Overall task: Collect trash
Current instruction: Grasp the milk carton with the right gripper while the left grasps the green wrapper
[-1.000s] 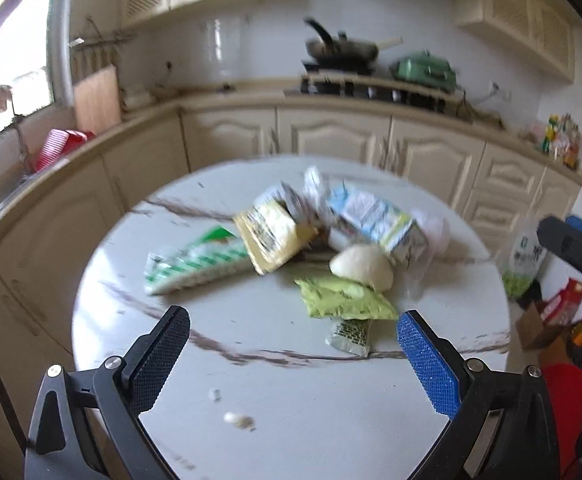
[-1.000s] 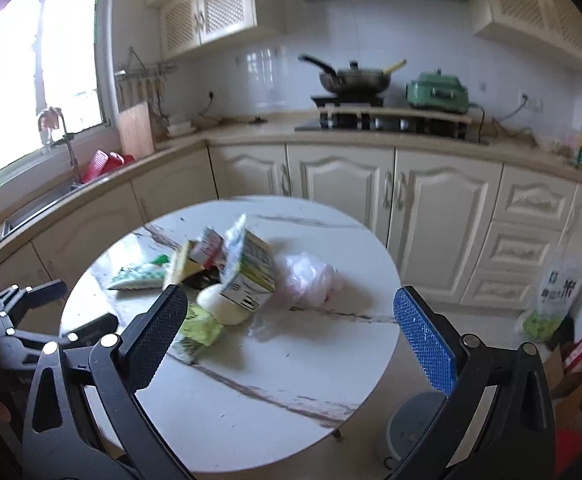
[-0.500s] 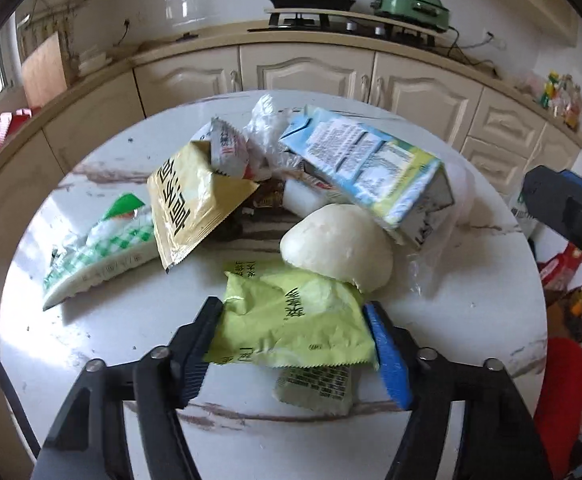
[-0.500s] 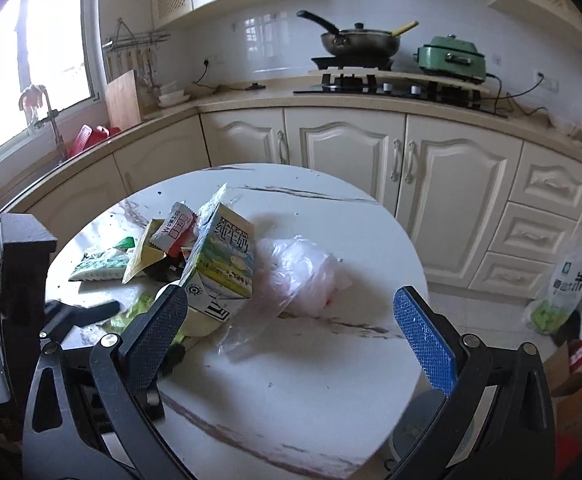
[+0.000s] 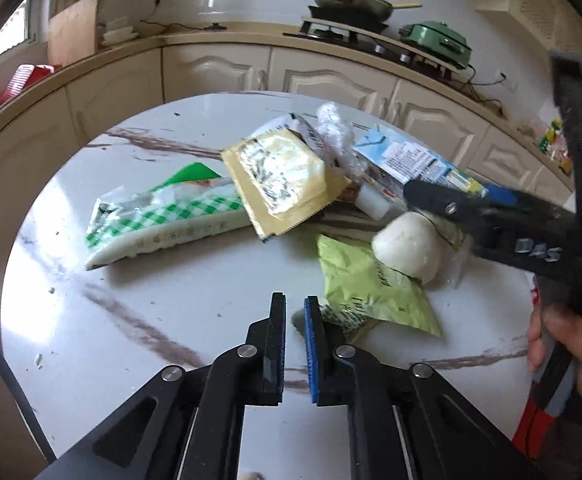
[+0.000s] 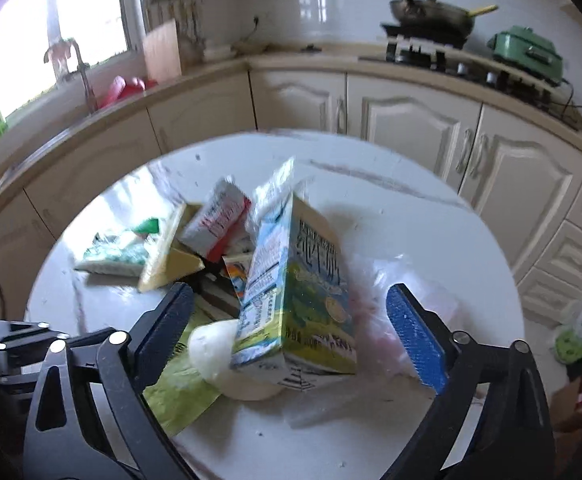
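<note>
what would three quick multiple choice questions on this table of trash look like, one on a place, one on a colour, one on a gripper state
1. Where does the white bun lie?
A. beside the milk carton, on the lime green packet
B. on the stove
C. on the floor

2. What colour is the checked pattern on the long packet?
A. red
B. green
C. purple

3. How does the right gripper stand?
A. shut on the bun
B. shut and empty
C. open, one finger on each side of the carton

Answers: 1 A, both views show the bun against the carton's base with its edge on the green packet. 2 B, green and white squares show in the left view. 3 C, the right view shows a wide gap with the carton between the fingers.
</note>
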`<state>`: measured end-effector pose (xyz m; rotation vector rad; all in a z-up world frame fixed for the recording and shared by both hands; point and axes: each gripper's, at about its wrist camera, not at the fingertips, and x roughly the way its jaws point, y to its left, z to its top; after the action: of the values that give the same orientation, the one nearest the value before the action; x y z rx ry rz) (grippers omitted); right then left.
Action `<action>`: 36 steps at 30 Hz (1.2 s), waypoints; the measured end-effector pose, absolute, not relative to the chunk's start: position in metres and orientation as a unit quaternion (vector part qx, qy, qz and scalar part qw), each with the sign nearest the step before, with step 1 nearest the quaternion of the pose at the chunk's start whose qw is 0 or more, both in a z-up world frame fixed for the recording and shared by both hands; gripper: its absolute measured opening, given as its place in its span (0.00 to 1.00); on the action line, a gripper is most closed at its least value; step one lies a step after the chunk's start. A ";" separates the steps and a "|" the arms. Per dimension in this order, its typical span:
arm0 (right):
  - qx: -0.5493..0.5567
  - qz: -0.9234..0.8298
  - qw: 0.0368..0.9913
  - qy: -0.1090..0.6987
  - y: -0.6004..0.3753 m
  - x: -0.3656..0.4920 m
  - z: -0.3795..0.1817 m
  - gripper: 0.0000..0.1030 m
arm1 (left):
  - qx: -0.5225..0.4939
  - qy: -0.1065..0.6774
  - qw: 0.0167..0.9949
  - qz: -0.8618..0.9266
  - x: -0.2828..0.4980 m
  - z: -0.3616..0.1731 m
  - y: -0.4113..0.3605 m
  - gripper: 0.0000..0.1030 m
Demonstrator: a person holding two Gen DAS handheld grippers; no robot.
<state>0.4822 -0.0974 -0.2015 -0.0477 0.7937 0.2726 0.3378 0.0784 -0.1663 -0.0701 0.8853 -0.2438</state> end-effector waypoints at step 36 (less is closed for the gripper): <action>0.143 0.189 0.912 0.336 -0.217 0.382 -0.208 0.56 | 0.137 0.382 0.906 -0.118 0.302 -0.184 -0.039 0.18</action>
<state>0.3816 -0.2167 -0.2084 0.2946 0.6917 0.3894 0.3018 -0.0391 -0.1845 0.2836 0.7879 -0.2439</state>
